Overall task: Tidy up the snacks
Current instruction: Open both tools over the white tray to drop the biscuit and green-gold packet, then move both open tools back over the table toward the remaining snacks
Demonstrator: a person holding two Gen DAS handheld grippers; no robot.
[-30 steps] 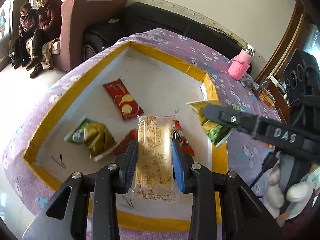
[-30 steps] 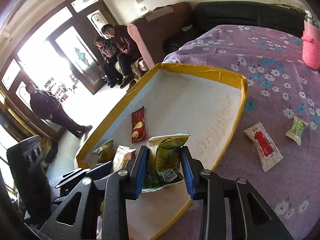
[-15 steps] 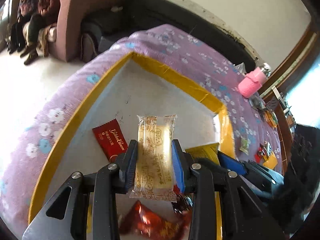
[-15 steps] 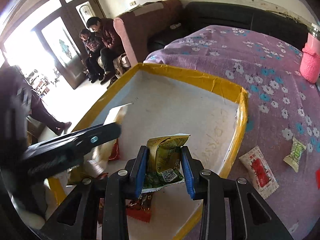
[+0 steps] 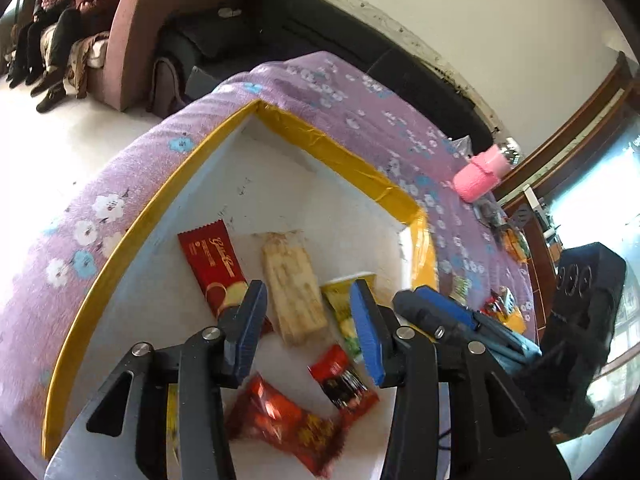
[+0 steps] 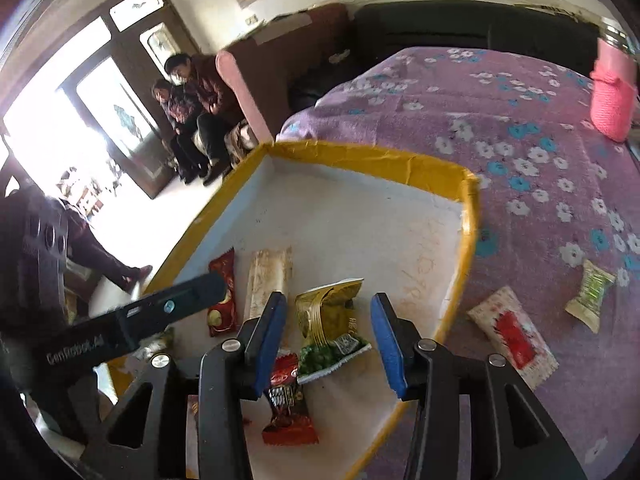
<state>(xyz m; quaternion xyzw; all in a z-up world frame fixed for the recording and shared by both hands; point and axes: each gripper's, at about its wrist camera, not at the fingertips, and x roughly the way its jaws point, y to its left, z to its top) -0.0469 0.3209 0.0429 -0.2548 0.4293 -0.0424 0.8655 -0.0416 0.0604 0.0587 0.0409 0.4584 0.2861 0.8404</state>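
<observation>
1. Snacks lay partly sorted: inside the tray sat a red bar, a pale wafer, a green-gold pack, a dark red candy and a crinkled red pack; two more, a white-red sachet and a small green candy, lay outside on the purple cloth of the tabletop.
2. The left tool stood wide and empty above the wafer; the right tool stood wide and empty above the green-gold pack. Neither touched a snack, as far as the views showed.
3. The two tools hung close together over the same corner of the tray. A careless turn could have knocked one against the other.
4. The snacks in the tray were crowded near the front. A low withdrawal could have dragged a pad across the dark red candy or the wafer and pushed them askew or over one another.
5. The green-gold pack lay near the yellow rim. A nudge might have tipped it against or over the edge.
6. The sachet and the green candy were flat and thin on soft cloth. A grasp there risked pinching the cloth too, or sliding off the slick wrapper.
7. A pink bottle stood further back, well apart, and seemed unlikely to be hit.
</observation>
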